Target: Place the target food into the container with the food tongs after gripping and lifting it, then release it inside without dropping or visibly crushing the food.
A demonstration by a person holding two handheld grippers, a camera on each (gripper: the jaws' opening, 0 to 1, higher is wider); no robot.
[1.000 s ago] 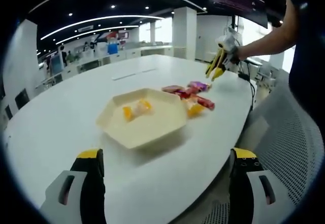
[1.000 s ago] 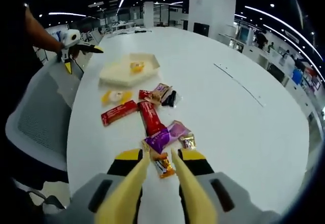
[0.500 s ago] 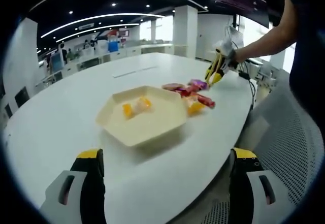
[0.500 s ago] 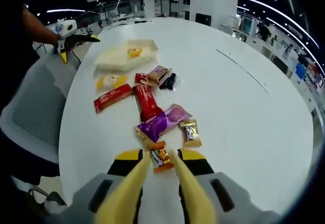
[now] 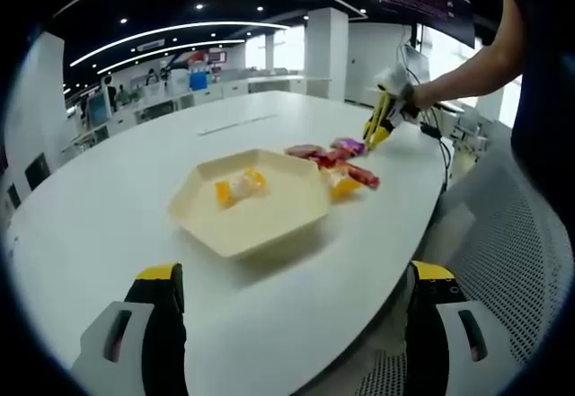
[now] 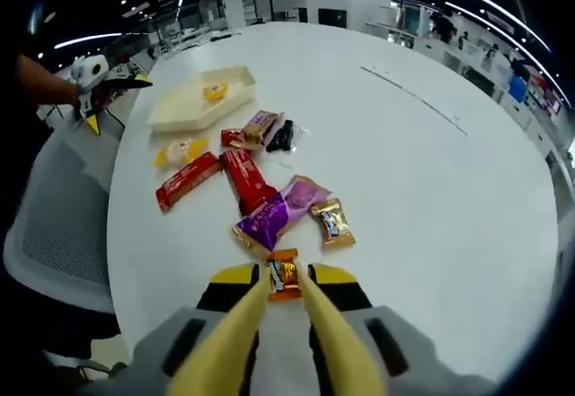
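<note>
now our right gripper [image 6: 286, 281] holds the yellow food tongs [image 6: 269, 324], tips parted around the orange candy [image 6: 284, 275] on the table [image 6: 431, 171], seemingly not yet pinching. its long axis runs straight ahead. further left sits the container [image 6: 193, 97], beside our idle left gripper [image 5: 292, 279], jaws wide apart.

Open-plan office, long white table [image 6: 431, 189], mesh chair [image 5: 512, 261], ceiling downlights

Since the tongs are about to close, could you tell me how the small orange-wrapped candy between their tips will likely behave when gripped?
The orange-wrapped candy looks small and flat, so probably light. Its glossy wrapper may slip between the smooth yellow tongs, so it might slide or twist. The crinkled wrapper ends look floppy; gripping the thicker middle seems safer.
</note>
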